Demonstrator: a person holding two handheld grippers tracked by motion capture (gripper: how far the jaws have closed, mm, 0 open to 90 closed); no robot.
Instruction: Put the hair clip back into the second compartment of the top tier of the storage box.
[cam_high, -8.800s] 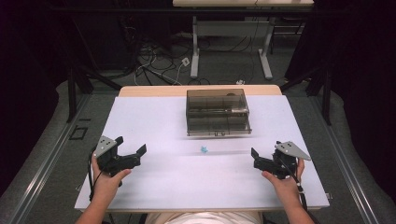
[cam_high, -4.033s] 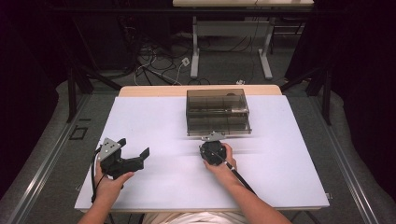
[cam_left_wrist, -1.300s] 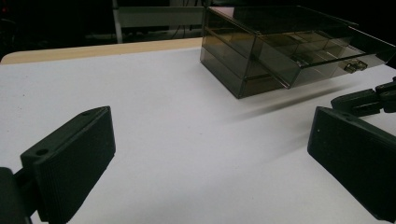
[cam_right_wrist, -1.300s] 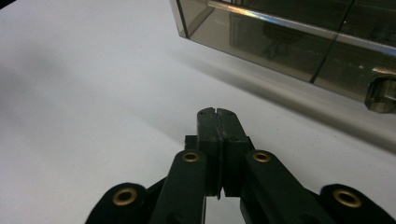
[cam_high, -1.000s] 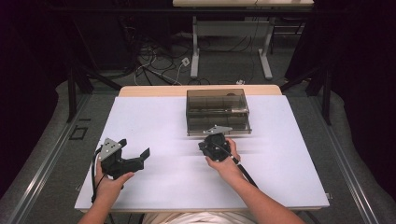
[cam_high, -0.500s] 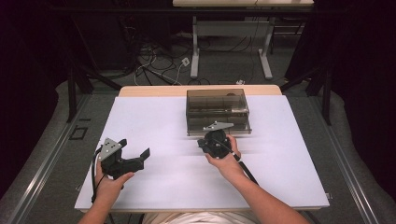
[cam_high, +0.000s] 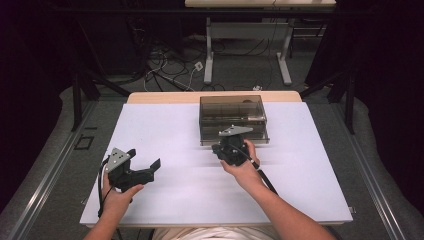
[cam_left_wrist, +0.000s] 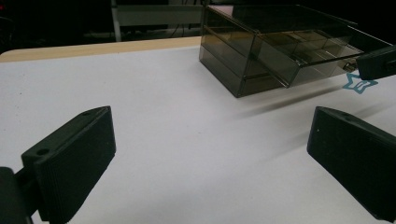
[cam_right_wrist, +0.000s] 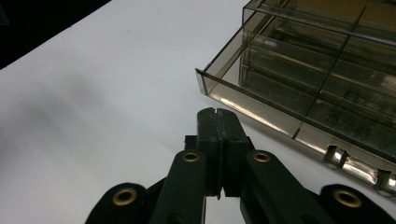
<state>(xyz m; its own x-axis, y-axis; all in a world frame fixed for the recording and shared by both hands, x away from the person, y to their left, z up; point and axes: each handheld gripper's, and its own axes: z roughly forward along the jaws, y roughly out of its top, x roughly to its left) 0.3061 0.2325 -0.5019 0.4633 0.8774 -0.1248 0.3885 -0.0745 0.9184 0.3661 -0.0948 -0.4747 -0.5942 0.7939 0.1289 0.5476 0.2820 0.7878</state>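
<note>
Two tongs differed: left tongs (cam_high: 145, 158) gaped empty; right tongs (cam_right_wrist: 217, 116), shut, hovered before the open drawer (cam_right_wrist: 299, 84). The blue star (cam_left_wrist: 359, 84) just beneath their tip probably needed lifting inside.

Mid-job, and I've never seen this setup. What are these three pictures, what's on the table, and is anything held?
There is no robot here: a person holds a two-jaw tool in each hand. One picture looks down from above the table. The other two come from cameras riding on the tools, looking along their black jaws. On the table stands a smoky box with a drawer pulled out. The left tool is open and empty. The right tool is shut, near the drawer's front. A small blue star shows by its tip; I cannot tell whether it is gripped.
</note>
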